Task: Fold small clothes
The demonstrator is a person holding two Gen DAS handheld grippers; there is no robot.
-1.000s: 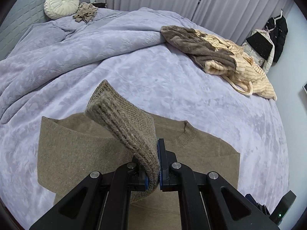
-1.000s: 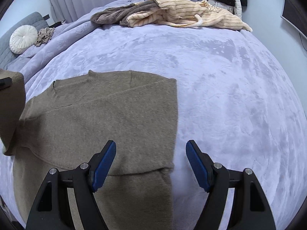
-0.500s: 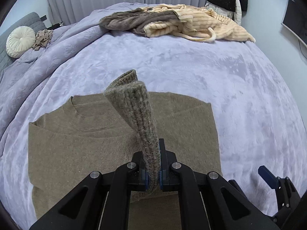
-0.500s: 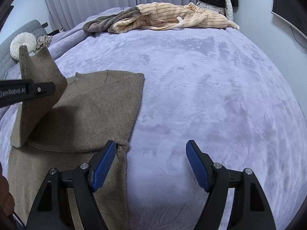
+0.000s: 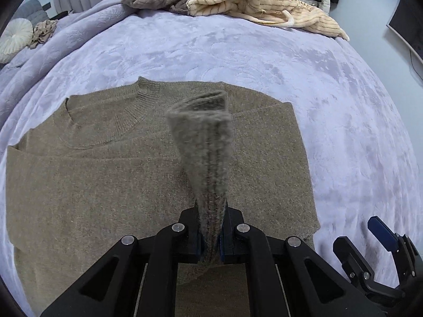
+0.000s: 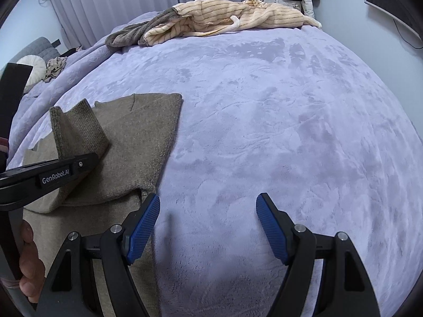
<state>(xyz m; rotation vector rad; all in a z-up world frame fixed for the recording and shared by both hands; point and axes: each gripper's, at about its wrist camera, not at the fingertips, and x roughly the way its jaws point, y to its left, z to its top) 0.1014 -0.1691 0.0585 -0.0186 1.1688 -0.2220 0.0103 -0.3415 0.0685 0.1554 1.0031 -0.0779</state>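
- Left fingers pinch the sleeve above the sweater.
- Right fingers gape wide, empty, beside the sweater.
- Lay the sleeve flat across the sweater, then let go.

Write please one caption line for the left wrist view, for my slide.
Left gripper shut on the brown sweater's ribbed sleeve cuff, held above the garment on a lavender bedspread.
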